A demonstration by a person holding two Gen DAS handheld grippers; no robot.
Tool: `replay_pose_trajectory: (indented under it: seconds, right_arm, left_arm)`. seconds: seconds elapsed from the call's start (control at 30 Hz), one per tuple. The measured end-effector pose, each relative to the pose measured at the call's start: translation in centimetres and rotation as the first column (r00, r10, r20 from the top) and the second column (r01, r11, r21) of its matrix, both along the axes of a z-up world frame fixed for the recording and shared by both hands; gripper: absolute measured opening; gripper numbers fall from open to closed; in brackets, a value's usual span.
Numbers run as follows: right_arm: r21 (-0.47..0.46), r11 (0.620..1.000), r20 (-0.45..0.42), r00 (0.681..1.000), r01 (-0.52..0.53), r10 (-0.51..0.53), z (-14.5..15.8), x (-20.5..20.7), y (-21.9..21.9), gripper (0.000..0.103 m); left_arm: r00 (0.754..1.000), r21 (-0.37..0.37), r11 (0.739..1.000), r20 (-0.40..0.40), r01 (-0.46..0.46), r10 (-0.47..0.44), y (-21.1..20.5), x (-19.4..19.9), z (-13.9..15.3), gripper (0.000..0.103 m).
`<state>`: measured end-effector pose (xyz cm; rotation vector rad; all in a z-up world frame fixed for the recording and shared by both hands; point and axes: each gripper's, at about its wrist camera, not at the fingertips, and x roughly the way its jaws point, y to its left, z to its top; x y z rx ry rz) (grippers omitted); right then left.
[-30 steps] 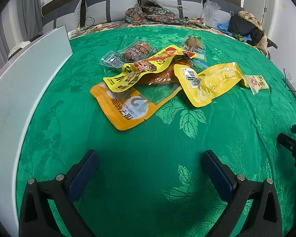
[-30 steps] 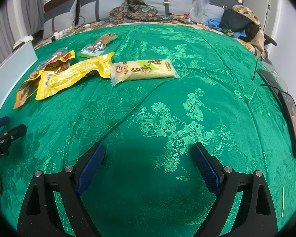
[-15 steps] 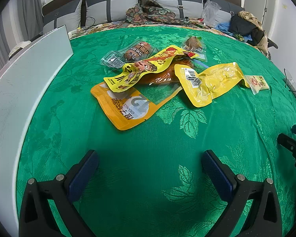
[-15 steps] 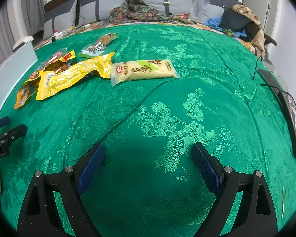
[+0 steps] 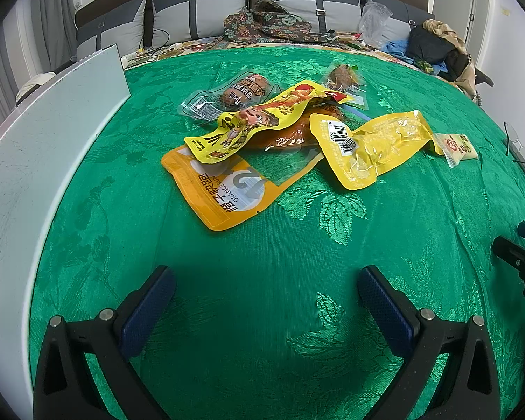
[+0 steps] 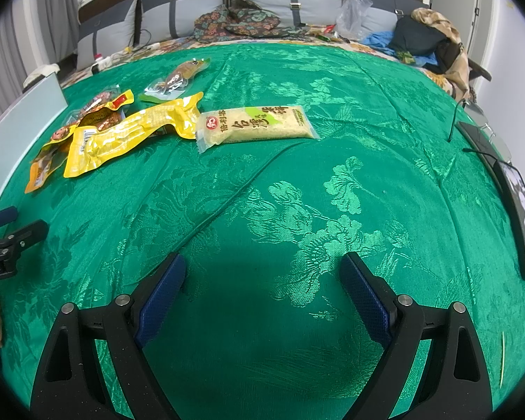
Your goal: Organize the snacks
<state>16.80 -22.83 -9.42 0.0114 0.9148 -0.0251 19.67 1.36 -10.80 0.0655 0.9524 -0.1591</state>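
Observation:
A heap of snack packets lies on a green cloth [image 5: 262, 245]. An orange pouch [image 5: 224, 189] is at the front, a yellow cartoon packet [image 5: 259, 122] lies over it, and a yellow barcode packet [image 5: 374, 143] is to the right. A clear sausage packet [image 5: 241, 91] and a small brown snack packet [image 5: 343, 77] lie behind. A pale rice-cracker pack [image 6: 255, 124] lies apart, right of the heap. My left gripper [image 5: 266, 276] is open and empty, short of the orange pouch. My right gripper [image 6: 262, 262] is open and empty, well short of the rice-cracker pack.
A white board [image 5: 49, 133] stands along the left edge of the cloth. A phone [image 6: 521, 206] and cables lie at the right edge. Pillows, clothes and bags are piled at the far end [image 6: 248, 21].

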Motion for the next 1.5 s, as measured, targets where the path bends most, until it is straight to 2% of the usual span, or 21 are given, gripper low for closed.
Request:
replay_pose_trajectory:
  seconds: [1.0, 1.07, 1.13, 1.23, 1.4, 1.5]
  right_arm:
    - [0.002, 1.0, 0.0, 1.0, 0.0, 0.0, 0.0, 0.0, 0.0, 0.093]
    - [0.003, 1.0, 0.0, 1.0, 0.0, 0.0, 0.0, 0.0, 0.0, 0.093]
    - [0.003, 1.0, 0.0, 1.0, 0.0, 0.0, 0.0, 0.0, -0.1, 0.093]
    - [0.003, 1.0, 0.0, 1.0, -0.001, 0.001, 0.0, 0.0, -0.1, 0.093]
    - [0.003, 1.0, 0.0, 1.0, -0.001, 0.001, 0.0, 0.0, 0.0, 0.093]
    - [0.004, 1.0, 0.0, 1.0, -0.001, 0.001, 0.0, 0.0, -0.1, 0.093]
  left_arm:
    - [1.0, 0.001, 1.0, 0.0, 0.0, 0.0, -0.1, 0.0, 0.0, 0.103]
    - [1.0, 0.0, 1.0, -0.005, 0.009, -0.009, 0.0, 0.0, 0.0, 0.103]
    - [0.997, 0.009, 0.998, -0.04, 0.059, -0.058, 0.2, 0.2, 0.1, 0.103]
    - [0.992, 0.035, 0.995, -0.092, 0.092, -0.089, 1.0, 1.2, 0.8, 0.103]
    - [0.993, 0.027, 0.993, -0.035, 0.111, -0.11, 1.8, 5.3, 4.6, 0.103]
    - [0.985, 0.03, 0.986, -0.054, 0.163, -0.162, 0.3, 9.2, 5.5, 0.103]
